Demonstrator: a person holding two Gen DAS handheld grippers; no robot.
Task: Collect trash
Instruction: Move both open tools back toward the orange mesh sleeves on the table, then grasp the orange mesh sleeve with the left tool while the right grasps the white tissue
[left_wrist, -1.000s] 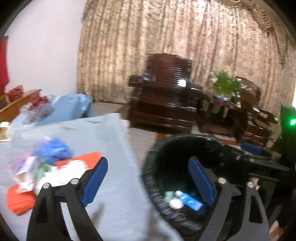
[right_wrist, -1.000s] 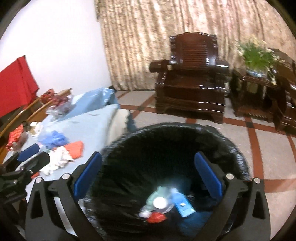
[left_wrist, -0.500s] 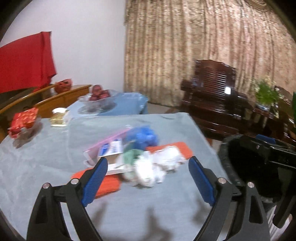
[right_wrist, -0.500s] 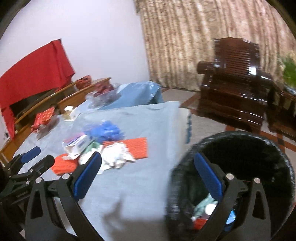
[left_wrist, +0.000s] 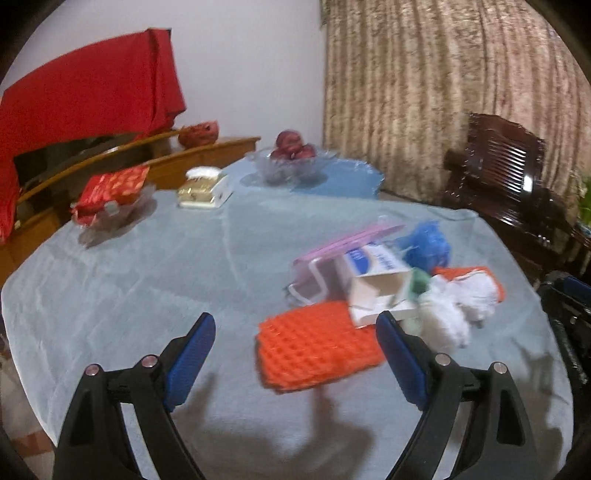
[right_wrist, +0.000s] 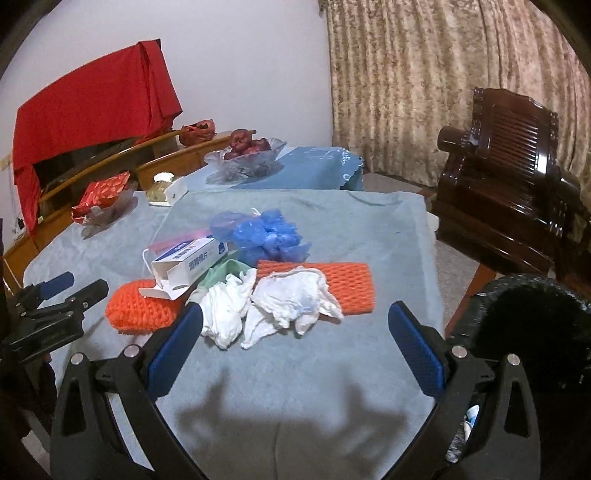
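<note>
Foam net: an orange foam net (left_wrist: 314, 350) is seen on the grey cloth (left_wrist: 147, 277), just ahead of the left gripper (left_wrist: 295, 354), between its blue pads and untouched.
Left gripper: jaws are held wide apart, nothing clamped.
Right gripper: the right gripper (right_wrist: 295, 343) is likewise held wide apart and empty; white tissues (right_wrist: 273, 306) lie just ahead of it, between the pads.
Pile: a white box (right_wrist: 184, 262), blue plastic (right_wrist: 269, 236) and a second foam net (right_wrist: 332, 284) are heaped just beyond the tissues, touching one another.
Bin: the black bin (right_wrist: 535, 332) is seen at the right gripper's right side, off the table edge.
Handling, net: judged light, springy and easily crushed; a pinch across its near edge should be enough.
Handling, tissues: judged soft and nearly weightless; best taken at the thick middle, since a loose corner may slip free.
Handling, box: thin card, open flap, likely to buckle if squeezed on its broad faces.
</note>
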